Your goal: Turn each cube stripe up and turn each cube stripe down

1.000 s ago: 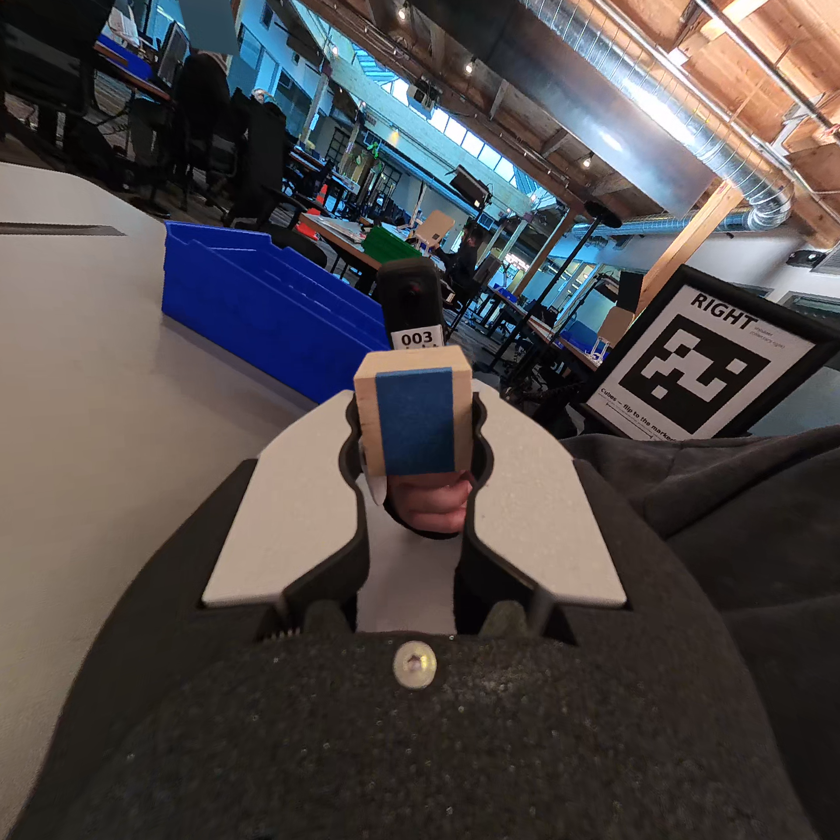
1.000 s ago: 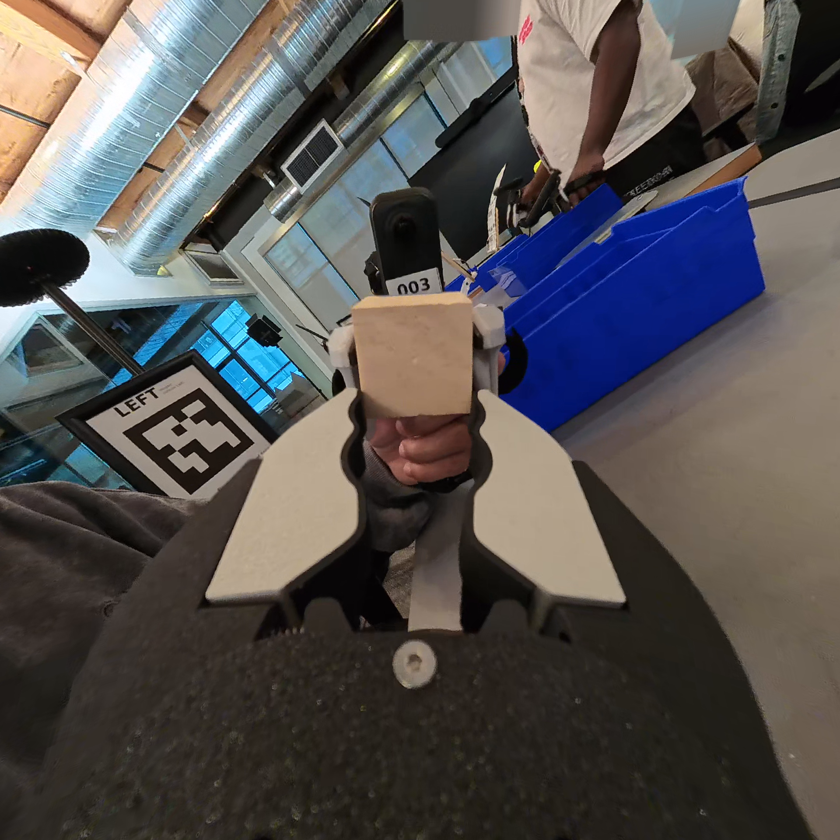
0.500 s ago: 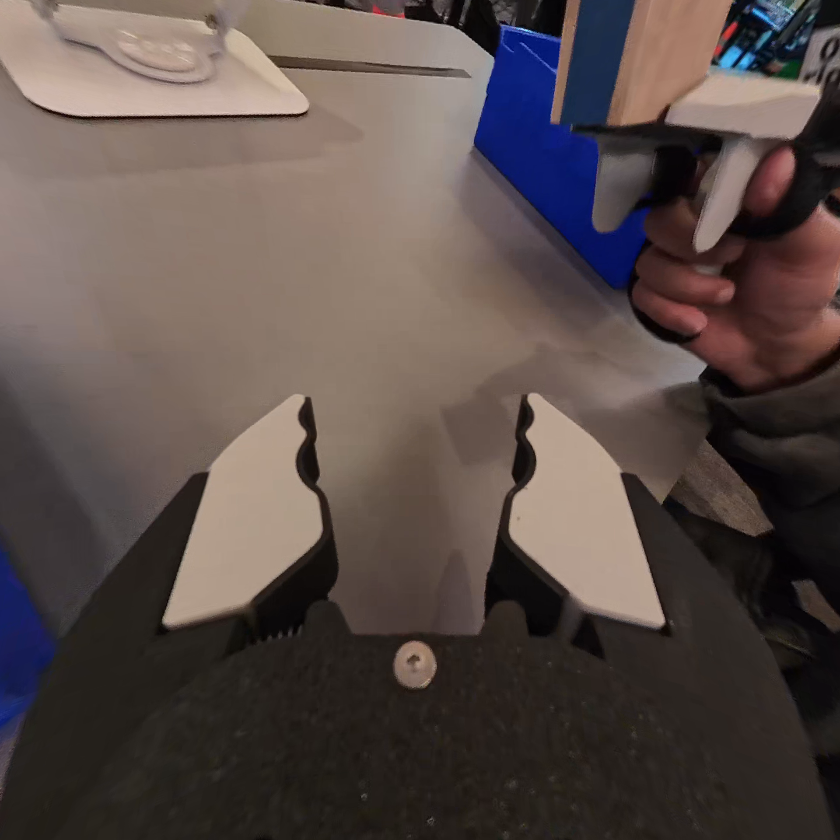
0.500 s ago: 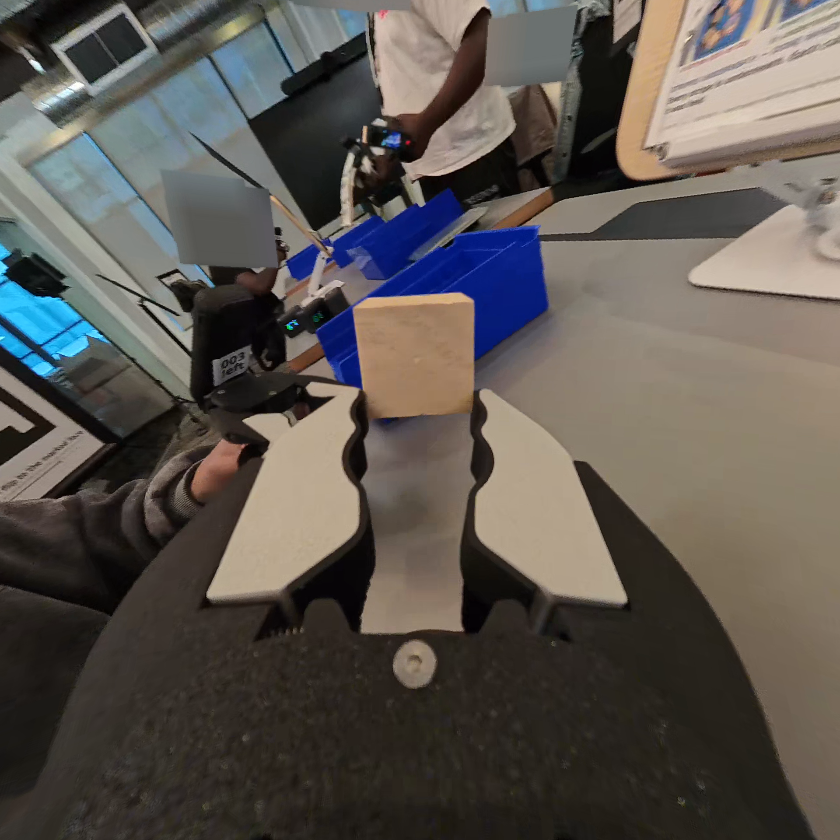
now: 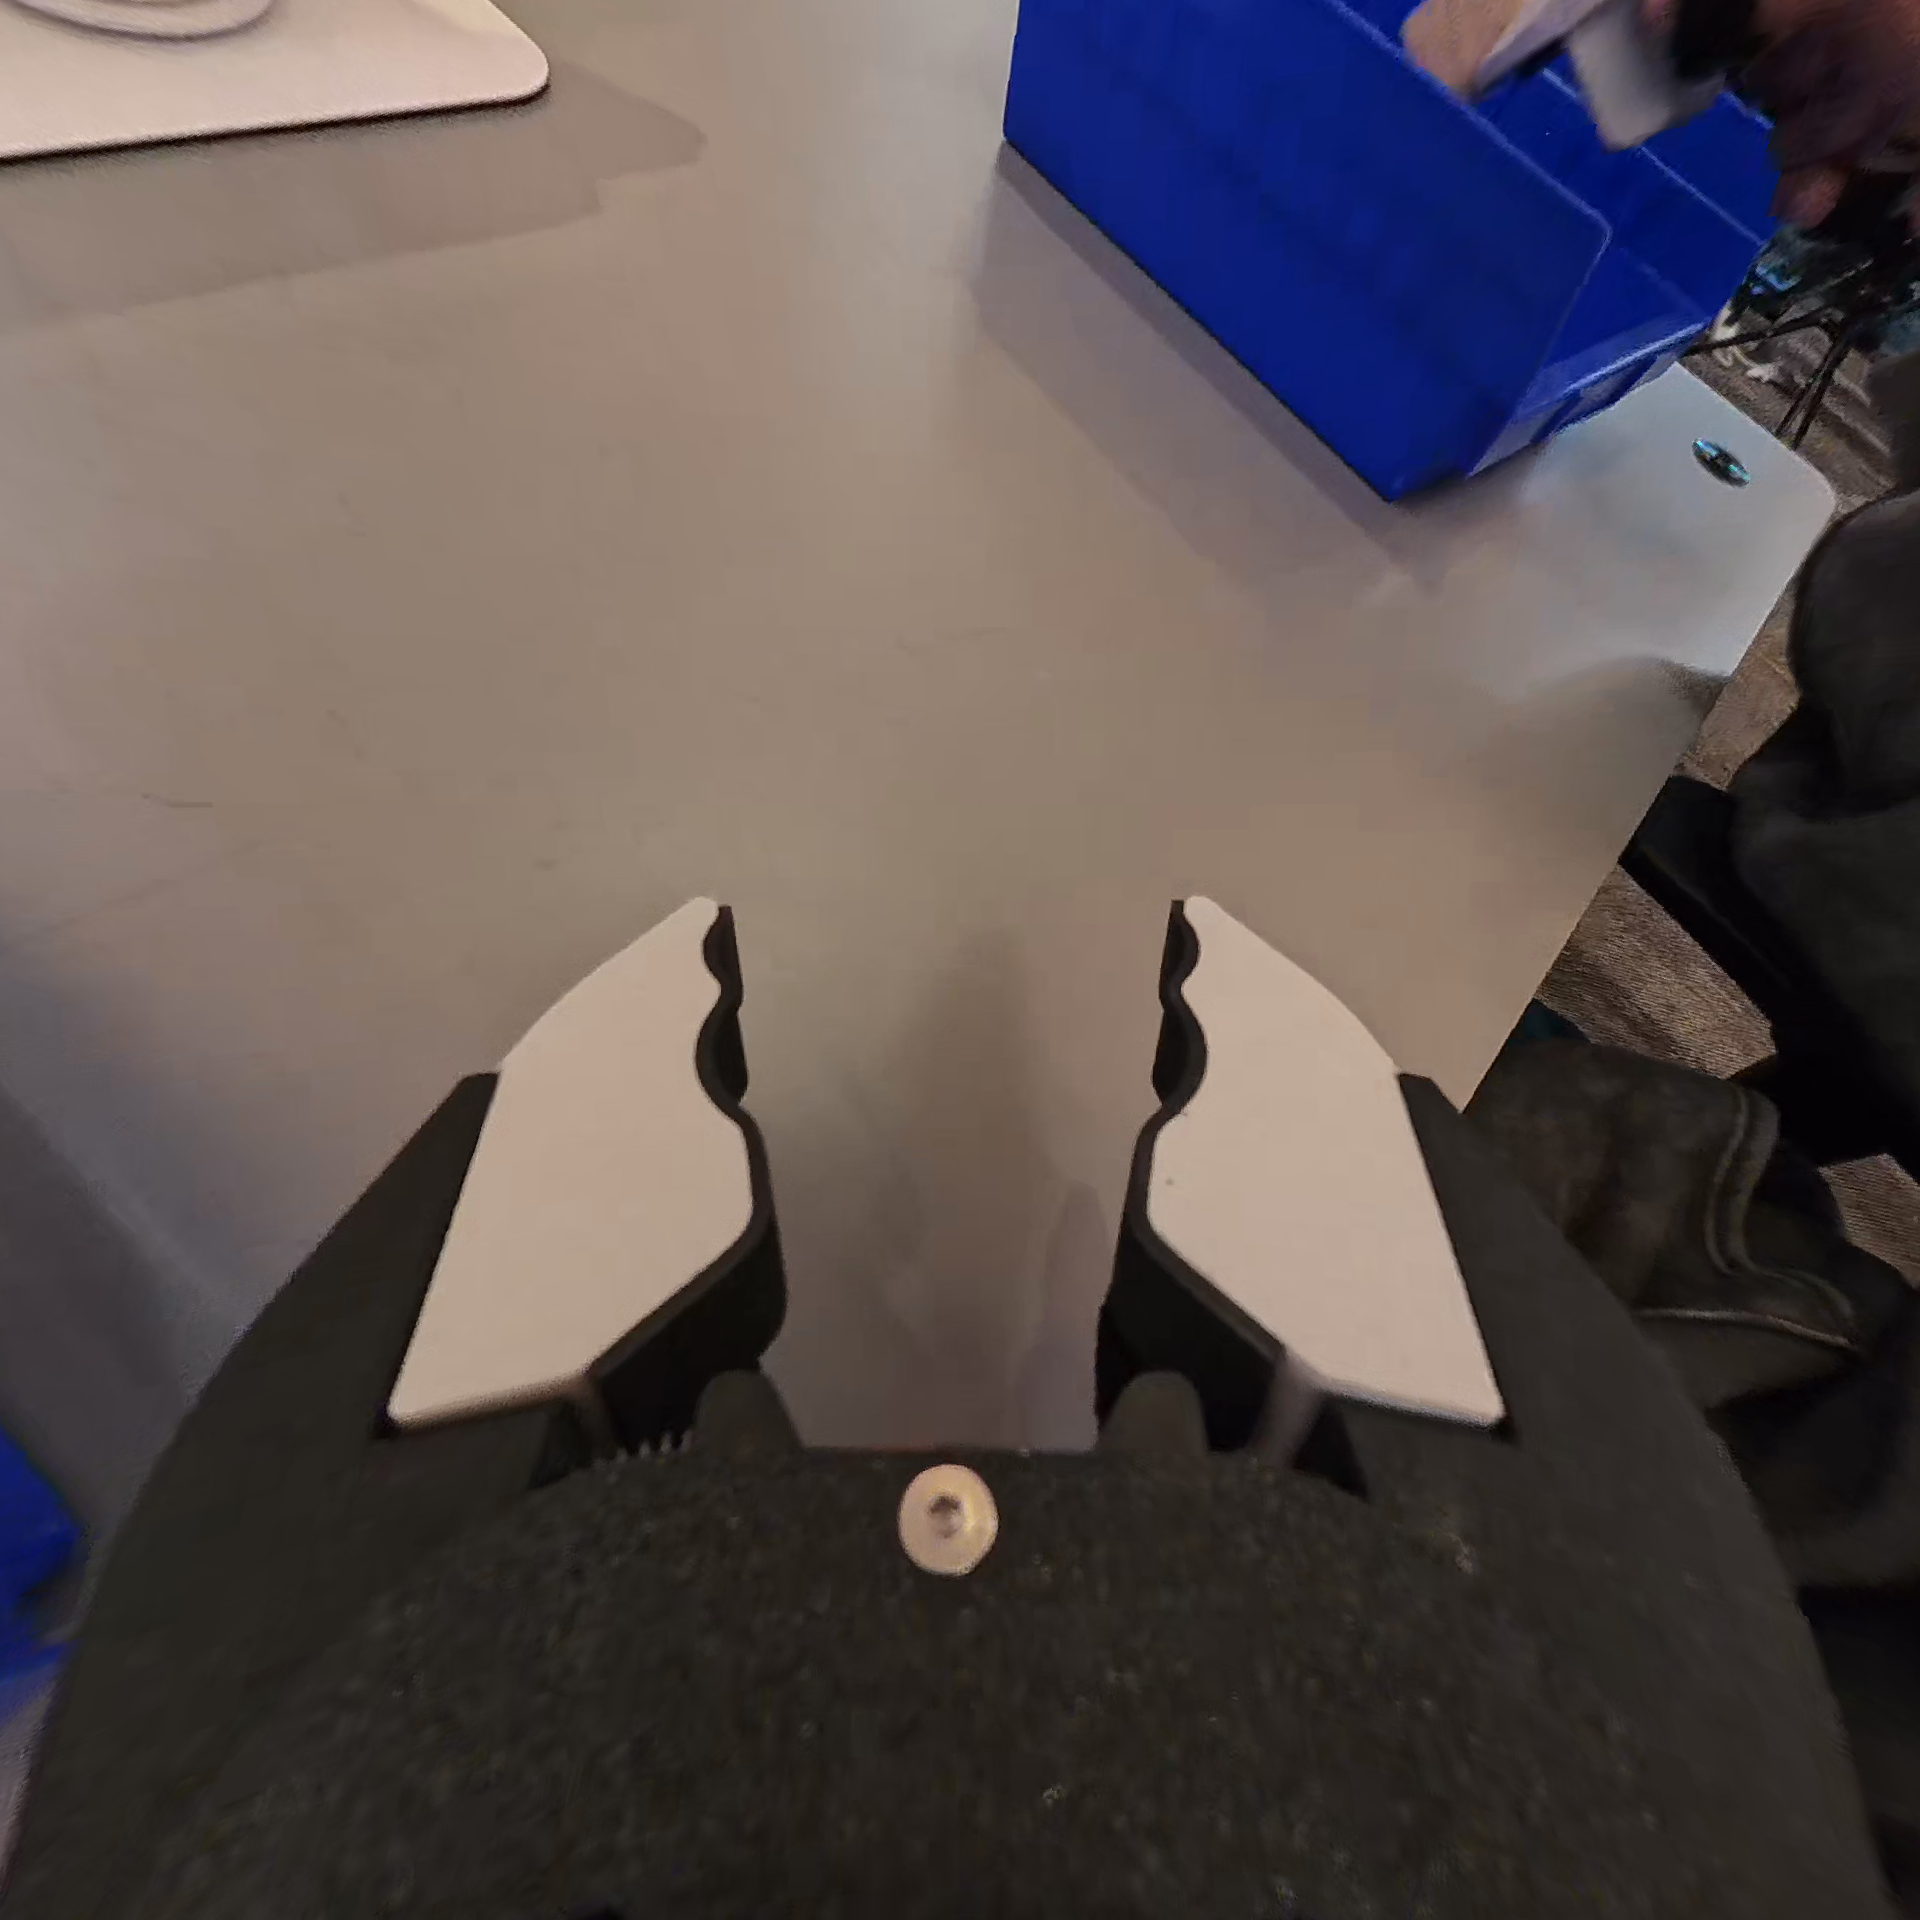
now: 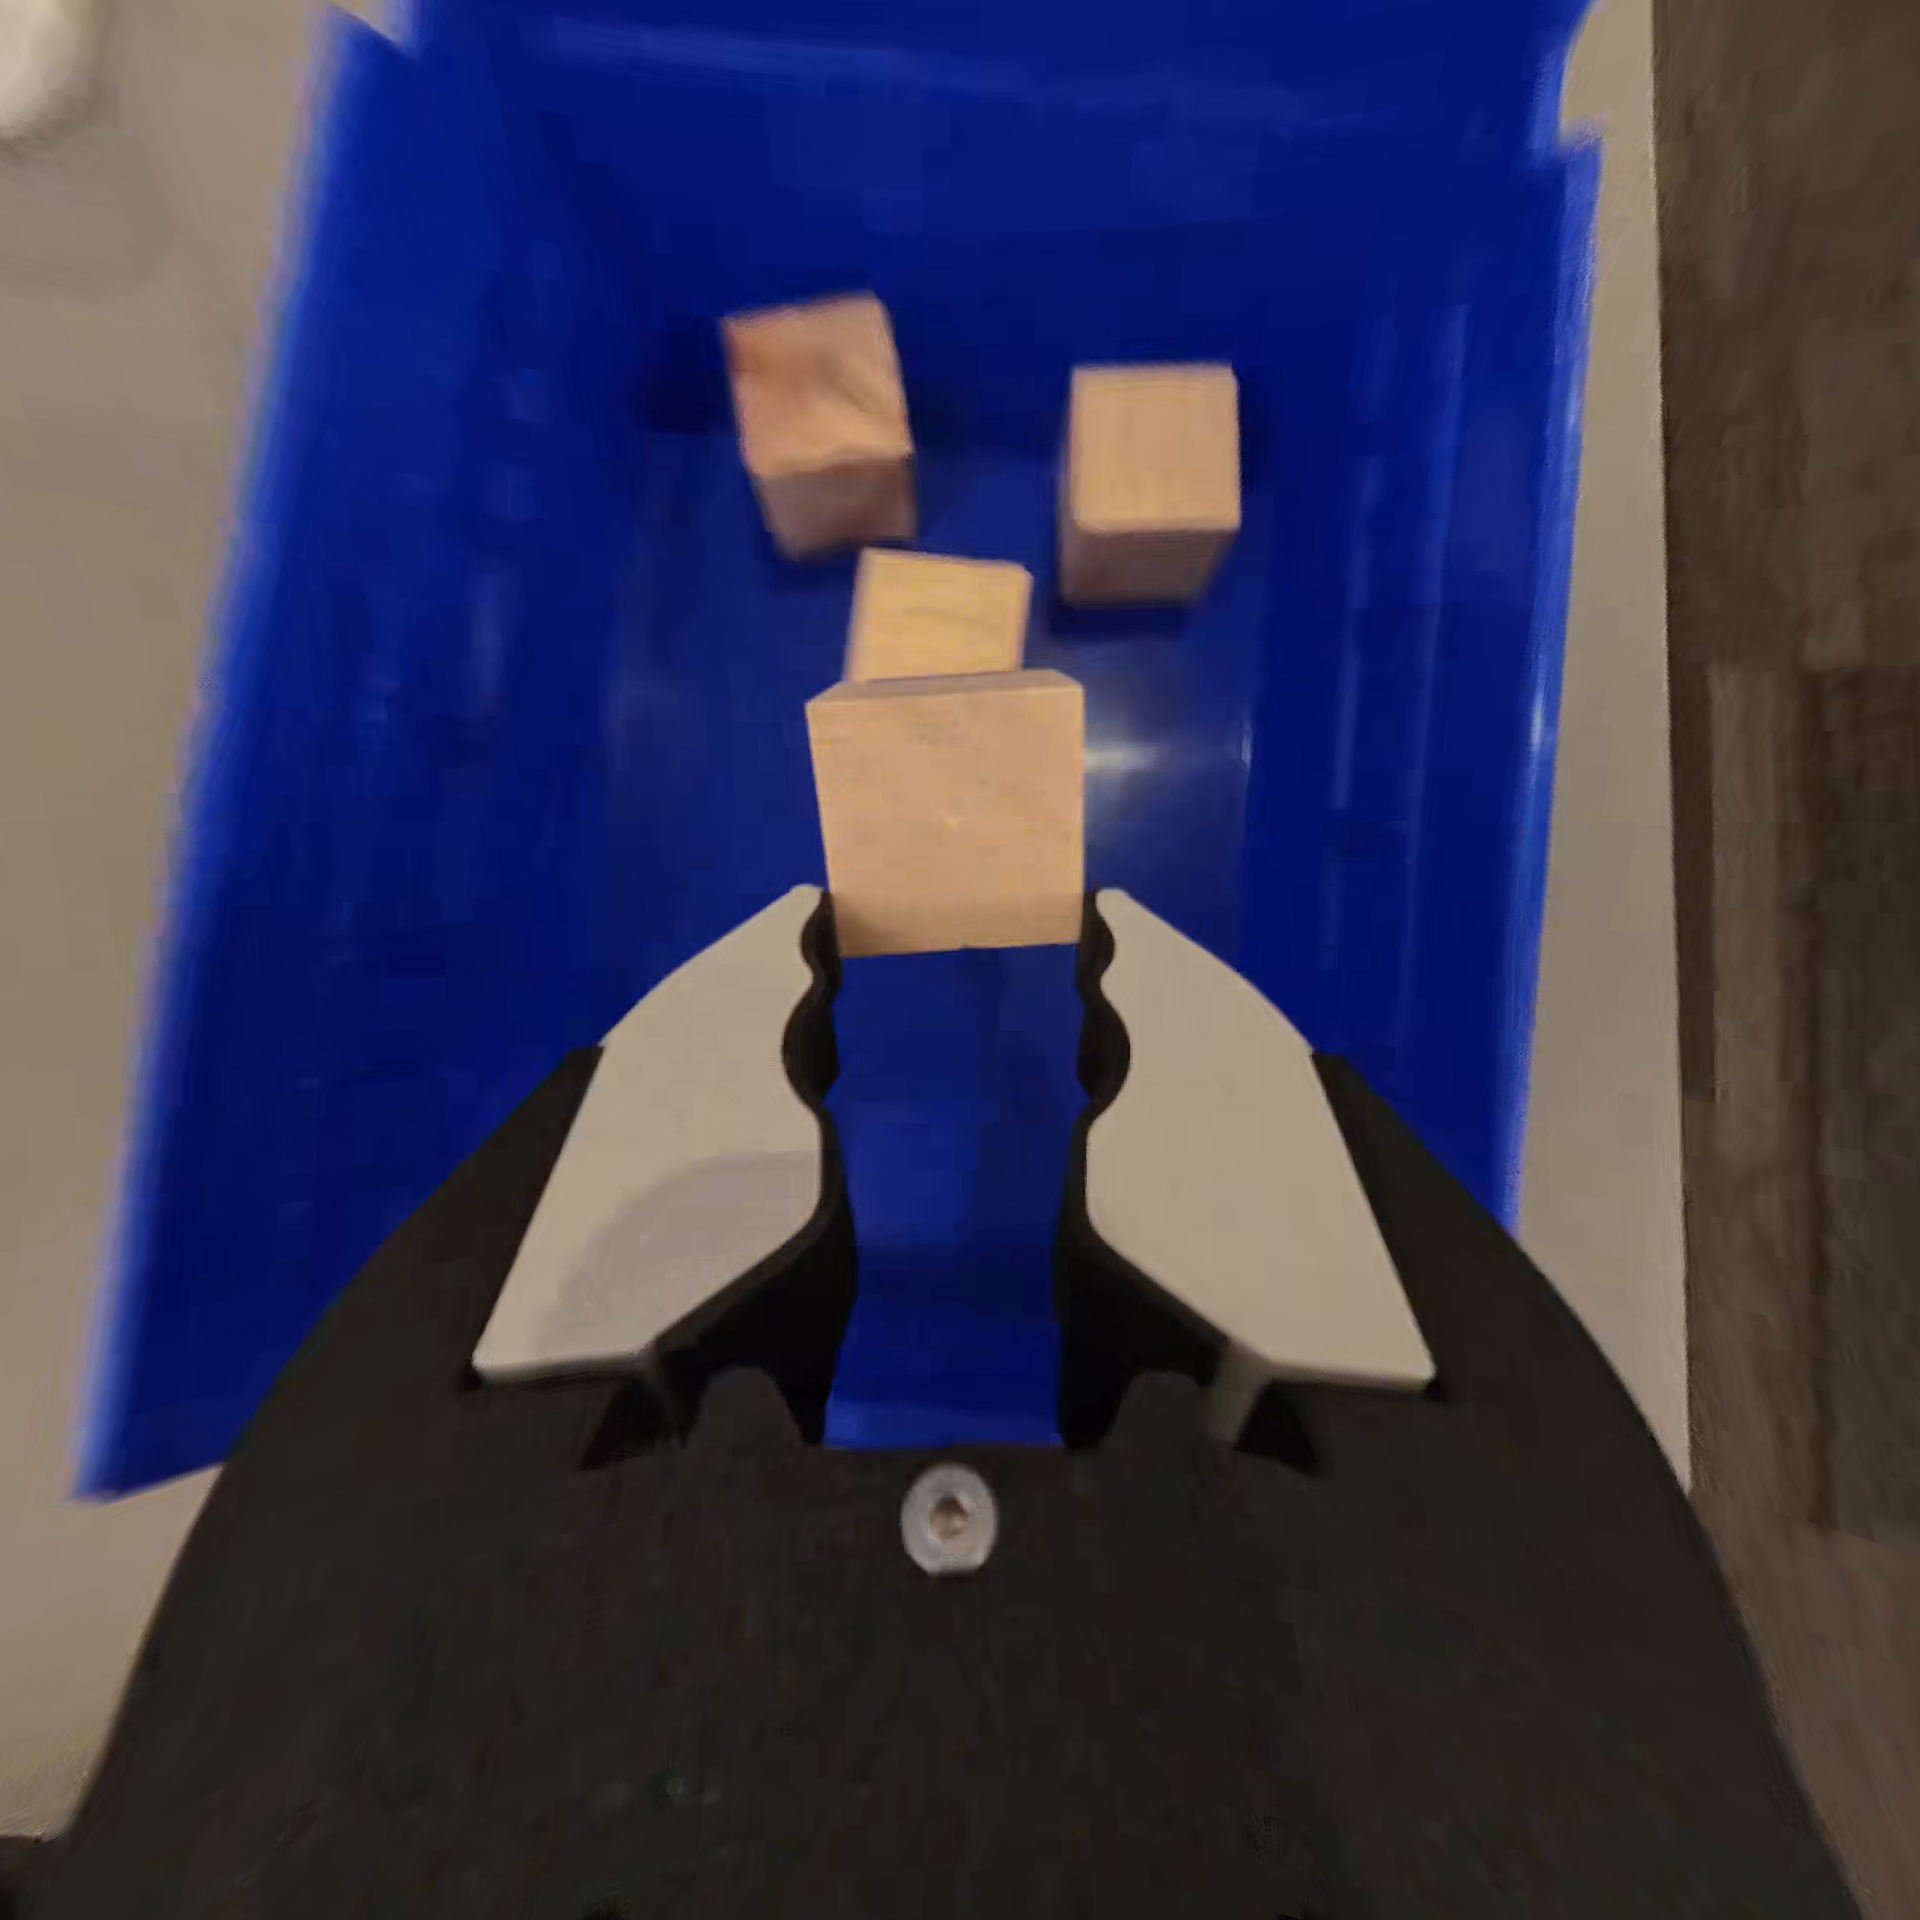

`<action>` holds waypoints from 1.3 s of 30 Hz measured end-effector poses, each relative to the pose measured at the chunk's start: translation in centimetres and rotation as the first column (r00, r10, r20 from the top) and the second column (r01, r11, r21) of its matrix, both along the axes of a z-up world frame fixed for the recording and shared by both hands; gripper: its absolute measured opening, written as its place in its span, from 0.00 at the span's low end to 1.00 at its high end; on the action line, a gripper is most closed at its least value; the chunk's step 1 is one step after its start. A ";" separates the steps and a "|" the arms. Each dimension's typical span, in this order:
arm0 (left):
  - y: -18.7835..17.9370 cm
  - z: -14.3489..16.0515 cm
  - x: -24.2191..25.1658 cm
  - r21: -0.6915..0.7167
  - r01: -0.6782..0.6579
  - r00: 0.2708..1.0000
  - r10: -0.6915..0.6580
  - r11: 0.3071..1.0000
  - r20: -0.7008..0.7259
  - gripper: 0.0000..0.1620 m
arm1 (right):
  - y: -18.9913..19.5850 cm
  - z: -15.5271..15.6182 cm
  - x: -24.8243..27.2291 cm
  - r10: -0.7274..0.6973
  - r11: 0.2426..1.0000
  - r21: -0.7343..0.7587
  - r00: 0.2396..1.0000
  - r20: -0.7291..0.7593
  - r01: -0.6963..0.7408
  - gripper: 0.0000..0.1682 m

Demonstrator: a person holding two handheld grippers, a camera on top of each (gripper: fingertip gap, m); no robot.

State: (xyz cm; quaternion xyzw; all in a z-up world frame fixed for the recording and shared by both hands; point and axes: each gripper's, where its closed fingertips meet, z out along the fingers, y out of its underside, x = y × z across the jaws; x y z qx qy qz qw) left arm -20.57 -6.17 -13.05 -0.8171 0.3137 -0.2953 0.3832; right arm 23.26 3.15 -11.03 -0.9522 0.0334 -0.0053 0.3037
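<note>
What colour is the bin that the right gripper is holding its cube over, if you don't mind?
Bright blue; the bin shows best in the right wrist view.

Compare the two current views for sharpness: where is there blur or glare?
Left wrist view: mostly sharp on the open left gripper and grey table, smeared only at the top right corner. Right wrist view: motion blur softens the blue bin and loose cubes; the held cube is clearer; a small glare streak beside it.

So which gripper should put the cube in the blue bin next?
The right gripper, probably. It is shut on a wooden cube above the blue bin, where three cubes lie. The left gripper is open and empty over the bare table.
</note>
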 end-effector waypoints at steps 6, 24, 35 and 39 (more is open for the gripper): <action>-0.2 -0.9 0.1 -0.022 0.013 0.999 -0.014 1.000 -0.029 0.47 | -1.1 -5.1 2.3 -0.069 0.962 -0.260 0.996 0.060 0.083 0.26; 0.2 -0.9 -0.1 0.002 0.022 0.999 -0.022 1.000 -0.041 0.47 | 0.4 8.0 -9.7 0.340 0.871 0.395 0.939 -0.054 -0.293 0.36; -1.4 3.5 -0.7 0.063 0.123 0.992 -0.125 0.990 0.023 0.46 | -11.0 3.7 -36.0 0.906 0.415 0.721 0.322 -0.273 -0.556 0.31; 1.0 9.0 -7.5 0.292 0.157 0.978 -0.109 0.944 -0.176 0.46 | -11.2 4.6 -34.6 0.902 0.422 0.729 0.328 -0.280 -0.538 0.33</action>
